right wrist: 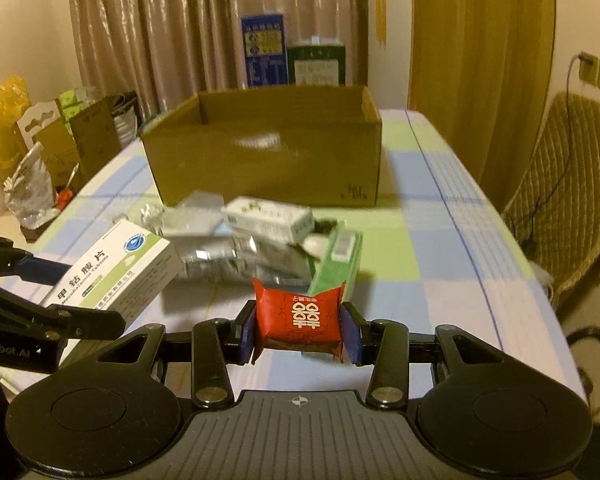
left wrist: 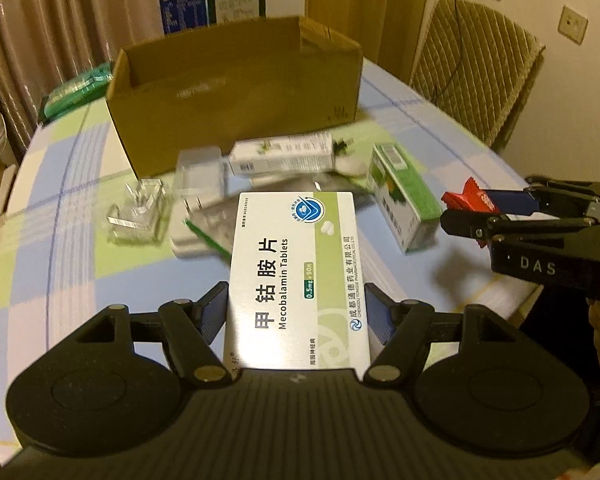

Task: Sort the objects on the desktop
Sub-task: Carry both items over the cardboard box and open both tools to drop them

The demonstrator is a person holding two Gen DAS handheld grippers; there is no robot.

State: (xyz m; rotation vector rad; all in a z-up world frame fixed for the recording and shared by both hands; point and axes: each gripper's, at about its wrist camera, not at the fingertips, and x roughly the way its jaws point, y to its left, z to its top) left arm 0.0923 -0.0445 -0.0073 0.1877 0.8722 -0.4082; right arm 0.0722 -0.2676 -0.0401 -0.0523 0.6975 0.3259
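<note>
tablet box (left wrist: 296, 280): white, green band | packet (right wrist: 300, 320): red | carton (left wrist: 236, 92): brown | tablecloth (left wrist: 60, 216): blue-green checks

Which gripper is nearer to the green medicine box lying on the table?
Right. The right gripper, shut on a red packet, hangs just in front of the green medicine box. The left gripper, holding the white tablet box, is further off to its left.

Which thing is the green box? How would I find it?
Find the big cardboard box on the checked table. In front of it lies a heap of packets. The green box sits at its right edge, the only all-green carton, beside a white one.
</note>
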